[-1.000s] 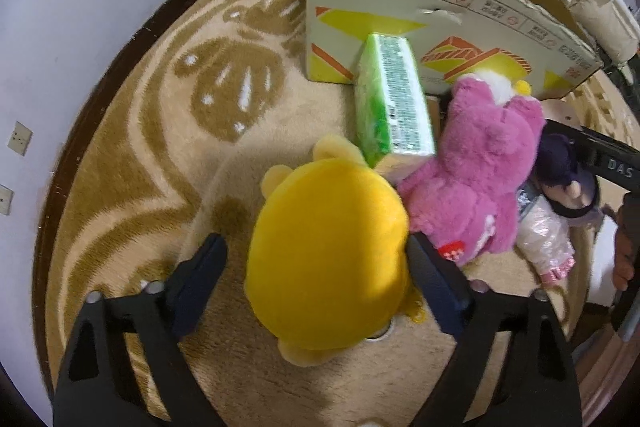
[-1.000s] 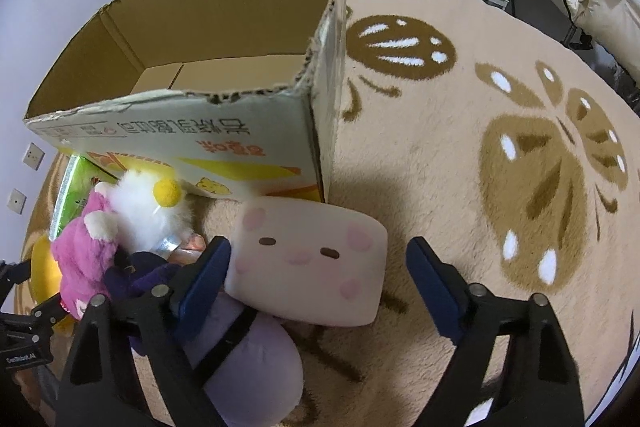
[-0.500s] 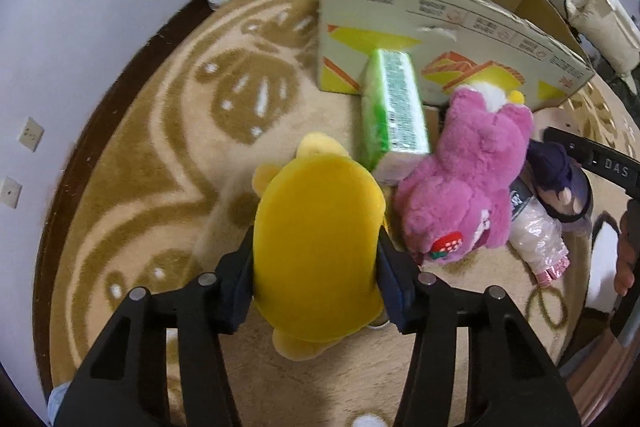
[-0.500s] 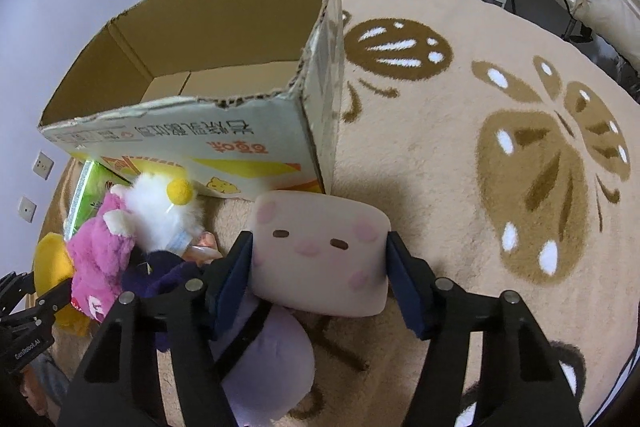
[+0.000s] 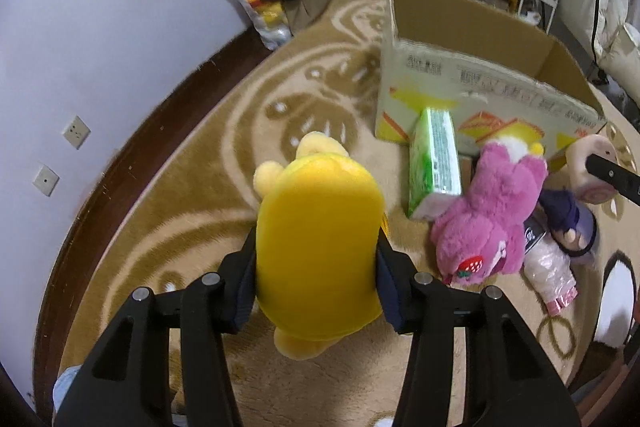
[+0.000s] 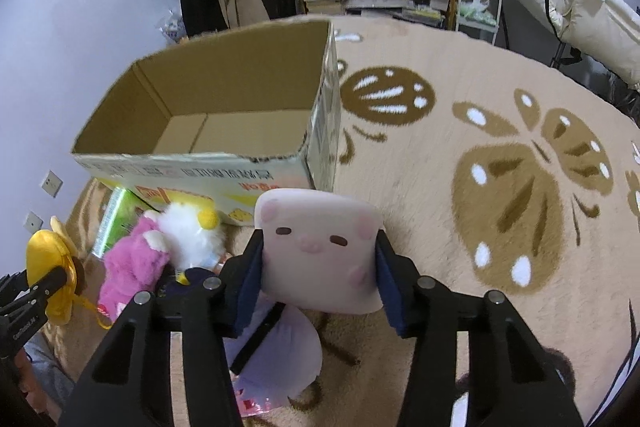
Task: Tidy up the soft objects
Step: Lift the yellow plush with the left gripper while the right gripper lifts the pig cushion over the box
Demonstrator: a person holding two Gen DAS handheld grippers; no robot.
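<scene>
— Yellow plush toy (image 5: 316, 247) sits clamped in the left gripper (image 5: 316, 267), over the rug (image 5: 208, 187) near its wall-side edge. Why both at once?

— To load together, I'd guess: the right gripper (image 6: 318, 267) is closing its jaws on the pink pig cushion (image 6: 320, 251), just before the open cardboard box (image 6: 224, 99).

— Anything hidden?

— The yellow toy's face, and most of the purple plush (image 6: 276, 347) beneath the cushion.

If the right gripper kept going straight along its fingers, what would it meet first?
Probably the near wall of the cardboard box, just beyond the pink pig cushion squeezed in the closing jaws of the right gripper. Depth is unclear; it might meet the rug first.
</scene>
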